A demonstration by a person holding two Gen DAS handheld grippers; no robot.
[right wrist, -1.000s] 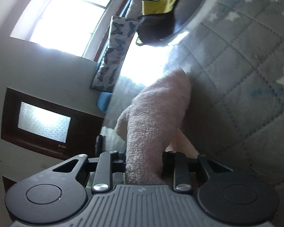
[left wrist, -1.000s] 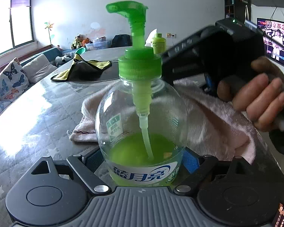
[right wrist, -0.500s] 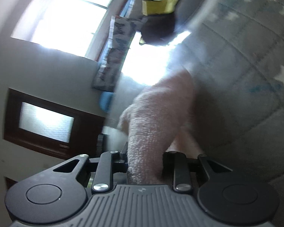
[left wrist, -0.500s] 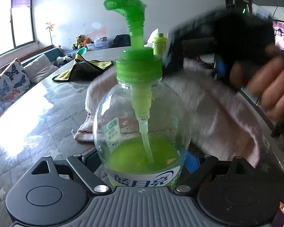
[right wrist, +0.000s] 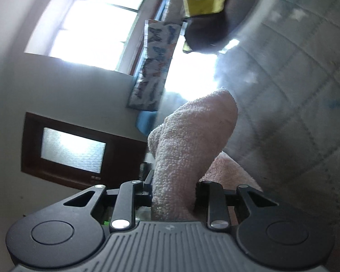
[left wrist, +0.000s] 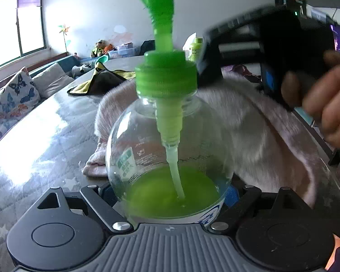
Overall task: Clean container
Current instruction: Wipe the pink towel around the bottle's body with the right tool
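Note:
A clear round soap bottle (left wrist: 147,149) with a green pump top and green liquid in its bottom stands tilted a little between the fingers of my left gripper (left wrist: 170,195), which is shut on its base. My right gripper (right wrist: 173,195) is shut on a pink towel (right wrist: 188,145). In the left wrist view the right gripper (left wrist: 260,52) is close behind the bottle's green cap, held by a hand, and the pink towel (left wrist: 249,122) drapes behind and right of the bottle, against its far side.
A grey quilted table (left wrist: 41,140) lies under everything. A yellow and black cloth (left wrist: 102,80) lies at the far side, with a green bottle (left wrist: 196,48) behind. A sofa with butterfly cushions (left wrist: 18,95) is on the left. A screen stands at the right edge.
The bottle has tilted and come closer to the left camera. The right gripper with the towel has moved down and left, closer behind the bottle's cap.

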